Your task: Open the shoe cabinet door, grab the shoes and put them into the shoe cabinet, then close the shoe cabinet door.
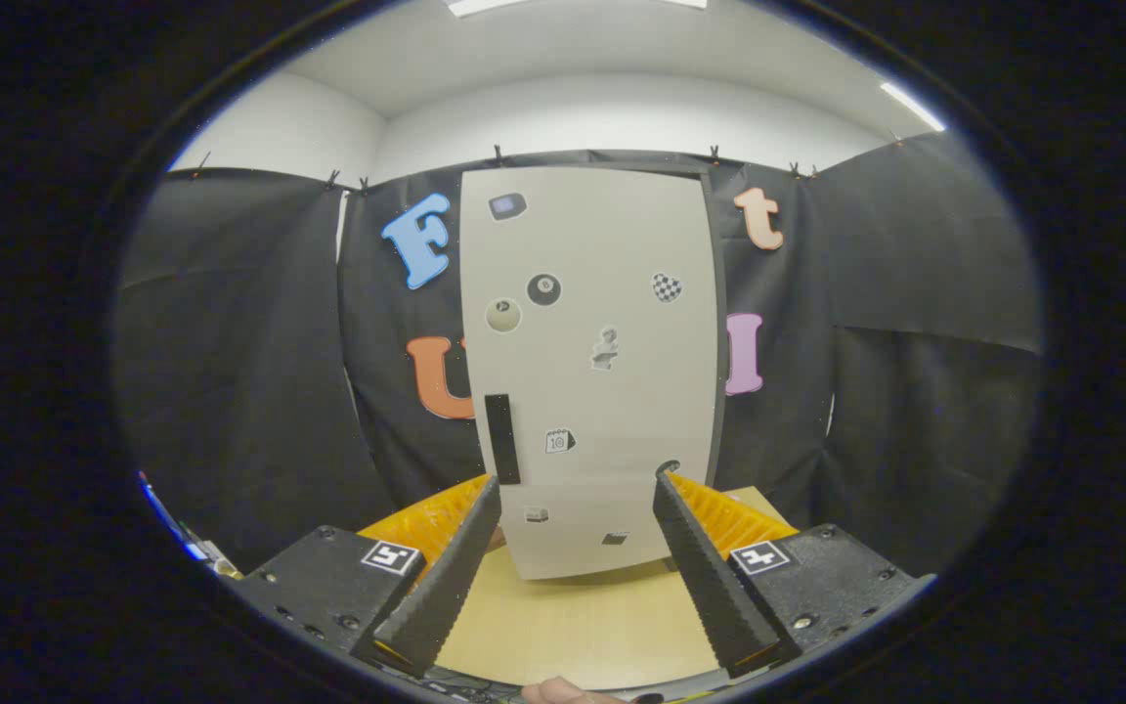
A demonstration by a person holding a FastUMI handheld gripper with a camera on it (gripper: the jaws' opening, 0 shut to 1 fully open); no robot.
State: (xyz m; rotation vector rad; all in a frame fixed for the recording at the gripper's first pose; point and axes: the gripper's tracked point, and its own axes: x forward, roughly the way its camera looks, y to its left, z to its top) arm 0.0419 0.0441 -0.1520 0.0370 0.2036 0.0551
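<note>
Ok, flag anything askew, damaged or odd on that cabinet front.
Nothing stands out. The cabinet door stands upright and shut on the table, its stickers scattered but flat, the dark handle intact. The gripper is open, its fingers apart just short of the door.

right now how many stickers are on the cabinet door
8 on the cabinet door: top left, eight ball, pale ball, checkered heart, centre figure, calendar, two low down. Open hand-held gripper may hide others.
</note>
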